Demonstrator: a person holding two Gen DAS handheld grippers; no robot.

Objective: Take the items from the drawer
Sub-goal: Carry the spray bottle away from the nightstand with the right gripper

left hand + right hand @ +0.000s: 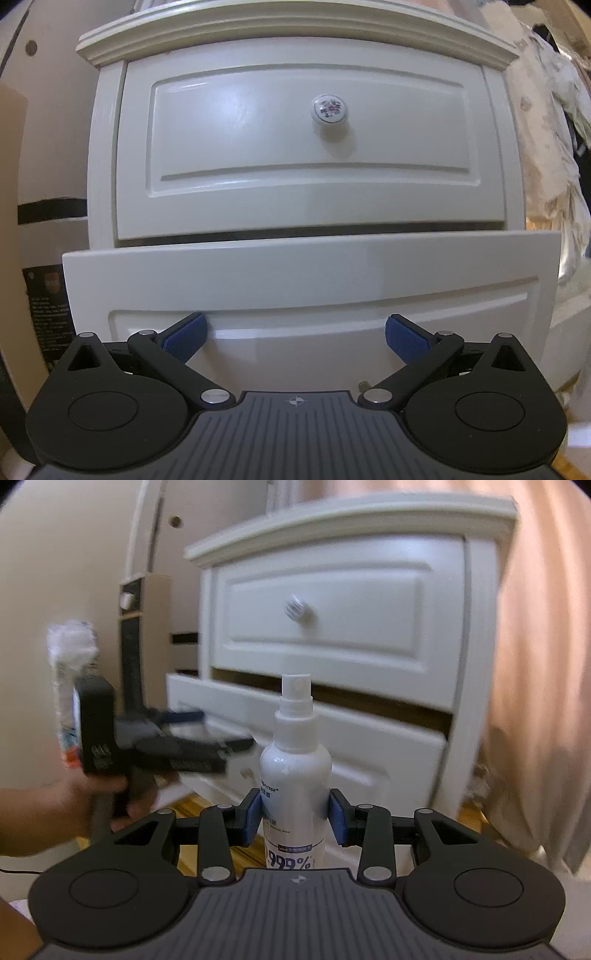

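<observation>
**Right tongs clamp a spray bottle in front of the half-open lower drawer**

Right tongs (295, 818) grip a white plastic spray bottle (295, 760) by its body, the blue pads (252, 818) pressed against both sides. This bottle stands upright between them, its pump head topmost and large blue digits "999%" printed low on its label. It sits in front of the white wooden nightstand (476, 635), level with the lower drawer and outside it.

Left tongs (295, 334) are spread wide and hold nothing; their blue ribbed fingertips (183, 334) point at the front panel of the white lower drawer (310, 273), close to it, though I cannot tell whether they touch. That drawer is pulled partway out of the nightstand, leaving a dark gap beneath the upper drawer (310, 155), which sits flush in the frame. A round white ceramic knob with a small floral print (330, 110) is fixed at the centre of the upper drawer.

From the right wrist view, the left tongs appear blurred to the left of the nightstand, held by a bare hand (110, 797) around the black handle. Yellowish wood flooring (192, 805) shows at the foot of the nightstand. Pale crumpled fabric (546, 155) hangs to the right of the nightstand, and a beige curtain (539, 664) fills that side in the right wrist view.
</observation>
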